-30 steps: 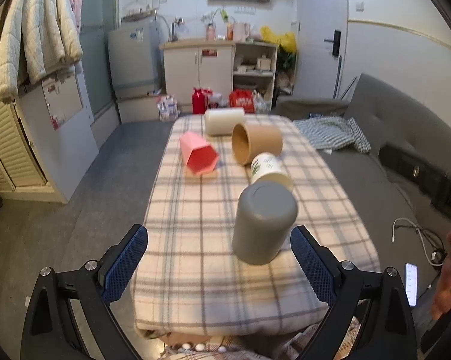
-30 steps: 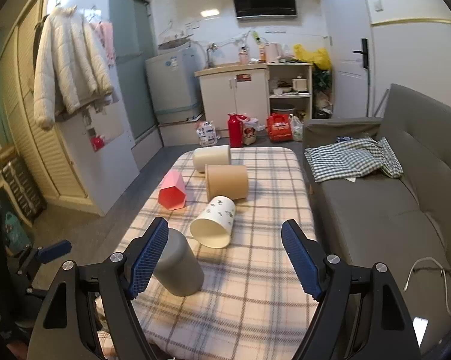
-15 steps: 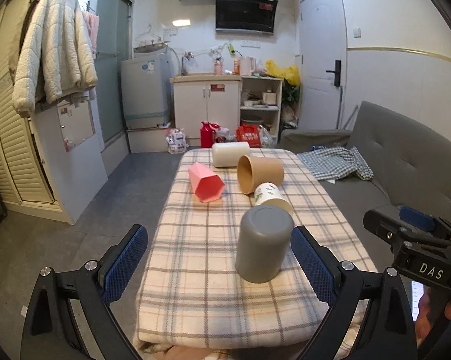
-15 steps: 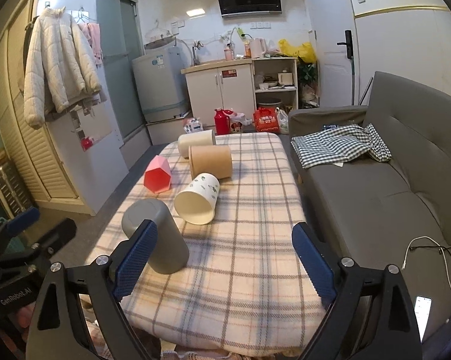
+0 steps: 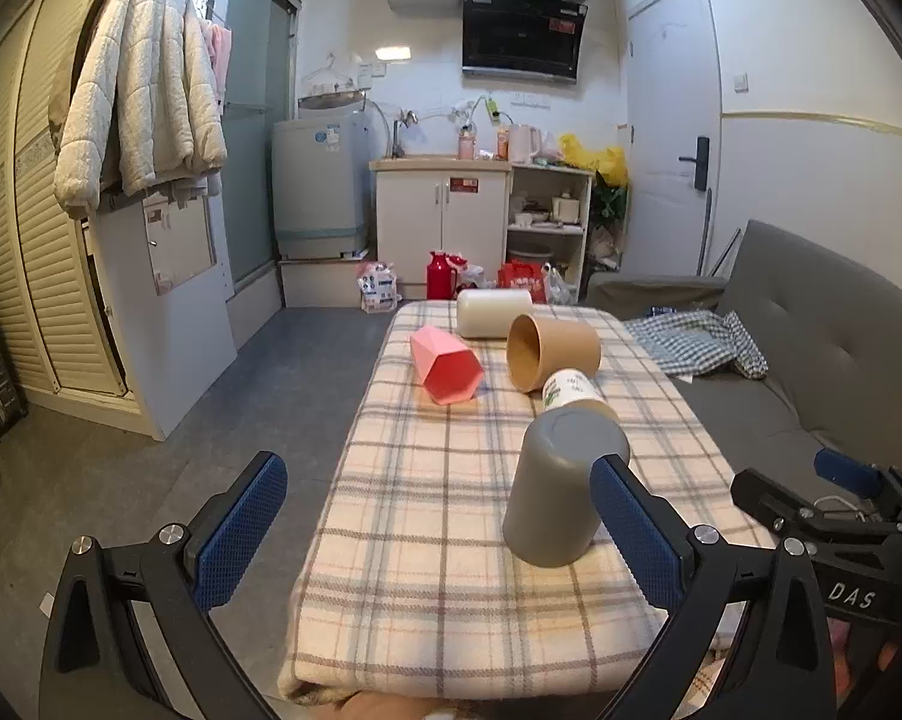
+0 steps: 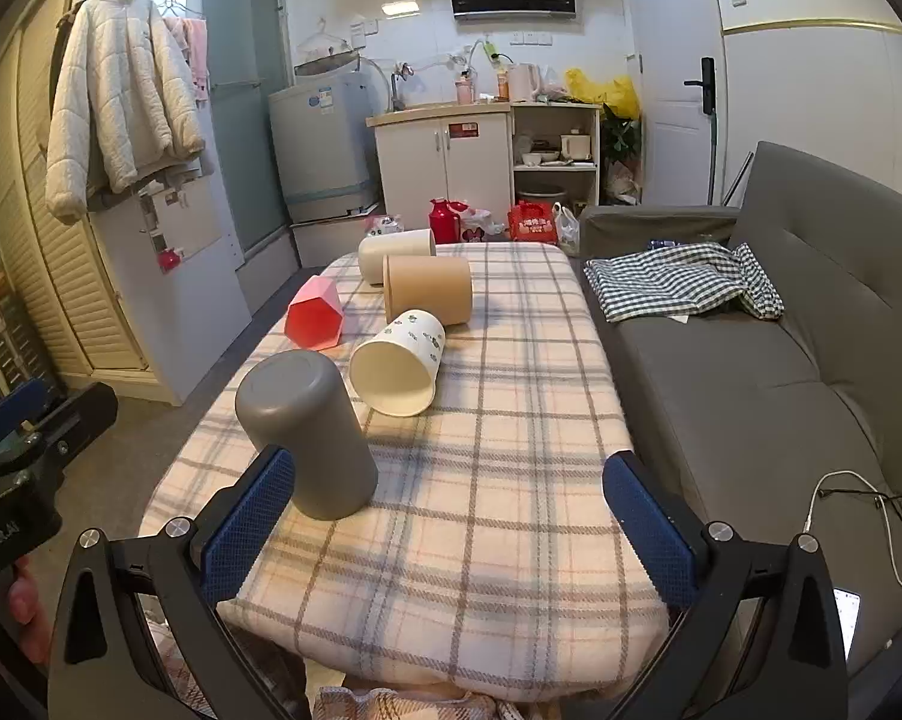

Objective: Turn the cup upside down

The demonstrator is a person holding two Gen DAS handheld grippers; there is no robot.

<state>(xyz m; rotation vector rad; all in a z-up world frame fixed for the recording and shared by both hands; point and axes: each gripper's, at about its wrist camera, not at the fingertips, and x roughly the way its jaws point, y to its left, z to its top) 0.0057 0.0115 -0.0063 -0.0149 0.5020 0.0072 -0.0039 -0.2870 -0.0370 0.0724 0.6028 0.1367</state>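
Grey plastic cup (image 5: 562, 483) stands mouth-down on the plaid cloth (image 5: 439, 516) covering your tabletop, base up, near the front edge. Seen from your left wrist it sits at about 1 o'clock from the midpoint of your left gripper (image 5: 439, 531), just beside the right blue pad, which overlaps its lower side; you cannot tell from this view whether they touch. The left fingers (image 5: 238, 525) are spread wide and hold nothing.

From your right wrist, the same grey cup (image 6: 307, 432) sits at about 10 o'clock from your right gripper (image 6: 445, 525), partly behind the left pad. The right fingers (image 6: 646, 531) are also spread wide, with nothing between them.

Beyond the grey cup, four more cups lie on their sides: a white printed cup (image 6: 400, 369) just behind it with its mouth toward you, a brown paper cup (image 6: 430, 297), a pink faceted cup (image 6: 314, 321) at 11 o'clock, and a cream cup (image 6: 394, 255) at the far end. A grey sofa (image 6: 751, 372) with a checked cloth (image 6: 682, 285) on it runs along the tabletop at 3 o'clock.
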